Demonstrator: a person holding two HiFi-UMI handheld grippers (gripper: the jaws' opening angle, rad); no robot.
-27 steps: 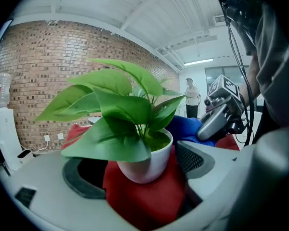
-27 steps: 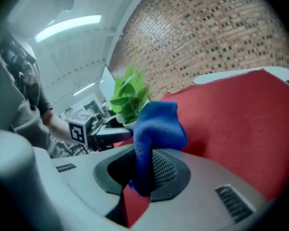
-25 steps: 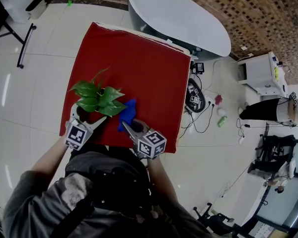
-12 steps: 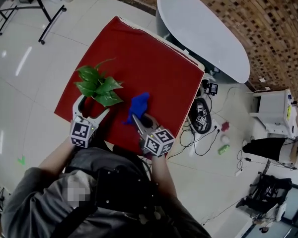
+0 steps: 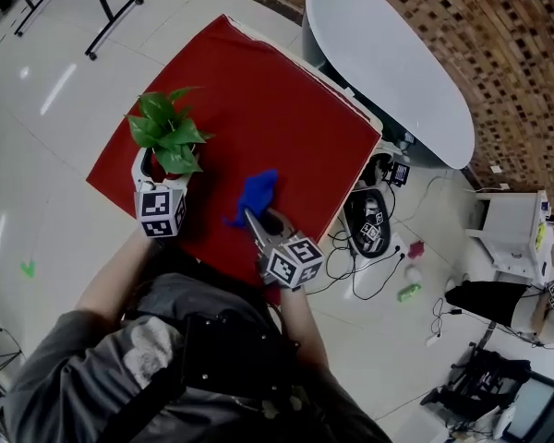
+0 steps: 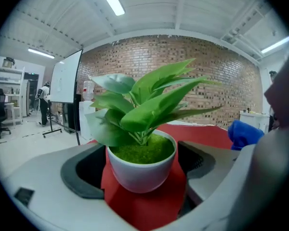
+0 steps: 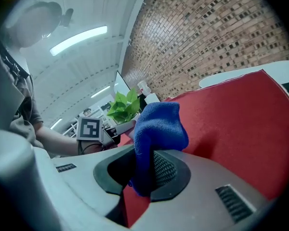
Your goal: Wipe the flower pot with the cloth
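- Left gripper: jaws wide apart either side of the flower pot, with red table showing in both gaps. The pot stands upright near the table's left front edge. It isn't clamped, so a wipe could shove or tip it.
- Right gripper: jaws closed on the blue cloth, well apart from the pot. The pinch holds only one fold, so rubbing may pull it free.
- Leaves overhang the rim, so the cloth could snag them.

The pot stands on the table between the left gripper's jaws. The cloth is pinched between the right gripper's jaws, to the left jaws' right.
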